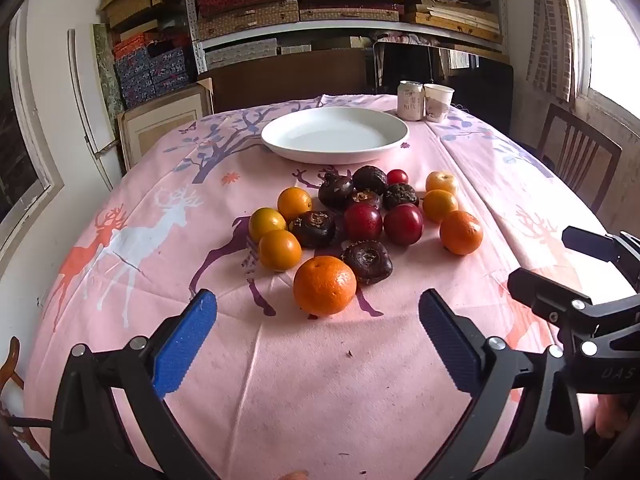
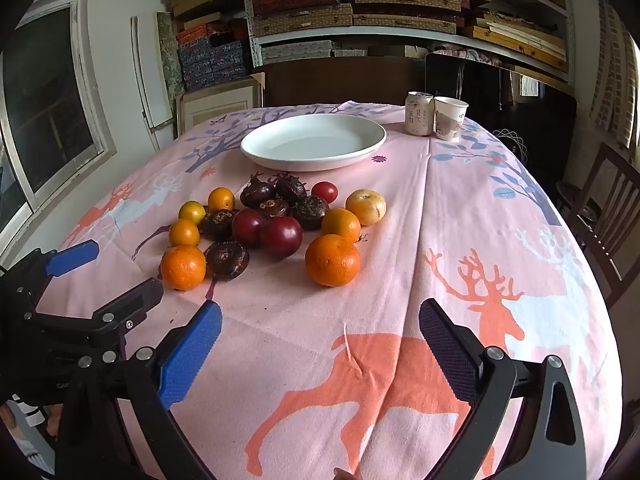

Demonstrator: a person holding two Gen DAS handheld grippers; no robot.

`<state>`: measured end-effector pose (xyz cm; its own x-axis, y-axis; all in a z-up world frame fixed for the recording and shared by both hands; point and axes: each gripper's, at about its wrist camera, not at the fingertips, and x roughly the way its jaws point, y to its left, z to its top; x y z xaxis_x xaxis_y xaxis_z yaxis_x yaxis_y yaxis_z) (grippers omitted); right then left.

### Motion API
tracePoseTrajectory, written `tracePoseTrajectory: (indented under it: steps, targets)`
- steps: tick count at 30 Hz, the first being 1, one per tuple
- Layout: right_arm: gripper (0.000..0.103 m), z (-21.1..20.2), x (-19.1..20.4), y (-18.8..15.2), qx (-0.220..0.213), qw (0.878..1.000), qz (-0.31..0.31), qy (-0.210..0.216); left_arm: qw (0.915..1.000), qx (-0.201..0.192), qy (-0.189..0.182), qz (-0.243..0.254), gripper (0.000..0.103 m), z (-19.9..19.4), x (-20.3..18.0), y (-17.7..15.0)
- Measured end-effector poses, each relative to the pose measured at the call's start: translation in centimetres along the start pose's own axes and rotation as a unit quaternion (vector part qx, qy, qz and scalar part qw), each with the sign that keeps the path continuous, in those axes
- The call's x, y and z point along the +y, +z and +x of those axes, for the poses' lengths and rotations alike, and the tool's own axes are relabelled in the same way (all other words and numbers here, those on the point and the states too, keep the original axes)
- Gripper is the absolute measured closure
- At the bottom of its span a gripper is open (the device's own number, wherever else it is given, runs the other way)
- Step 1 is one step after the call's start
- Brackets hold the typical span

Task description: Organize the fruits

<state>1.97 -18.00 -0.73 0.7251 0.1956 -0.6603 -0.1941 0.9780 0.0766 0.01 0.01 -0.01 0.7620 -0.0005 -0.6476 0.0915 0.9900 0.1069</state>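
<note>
The round table (image 1: 280, 380) under its pink deer-print cloth takes up most of the room, and the white plate (image 1: 335, 136) sits bare toward the far side — left clear, I'd judge, to receive whatever gets sorted onto it. Just in front of it the fruits (image 1: 360, 220) lie loose in one cluster on the cloth: dark purple ones in the middle, red ones among them, oranges and yellow ones around the edges. A can (image 1: 411, 101) and paper cup (image 1: 438, 102) stand touching behind the plate. Both tools hover on the near side, tilted down at the pile: the left gripper (image 1: 318, 316) and right gripper (image 2: 320, 320) each spread wide — nothing between the blue pads.
</note>
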Motion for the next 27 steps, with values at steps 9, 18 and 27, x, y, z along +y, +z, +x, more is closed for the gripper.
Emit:
tracePoseTrajectory:
  steps: [9,18,27]
  targets:
    - [0.004,-0.08,0.08,-0.01,-0.002,1.000,-0.001,0.001,1.0000,0.004,-0.004,-0.005,0.004,0.39,0.23,-0.44]
    - [0.004,-0.12,0.11,0.01,0.001,1.000,0.000,0.000,0.9999,0.007,-0.005,-0.005,0.004,0.37,0.26,-0.35]
    - [0.004,-0.09,0.18,0.07,0.002,1.000,0.000,0.000,0.9999,0.011,-0.004,-0.006,0.004,0.69,0.50,-0.72]
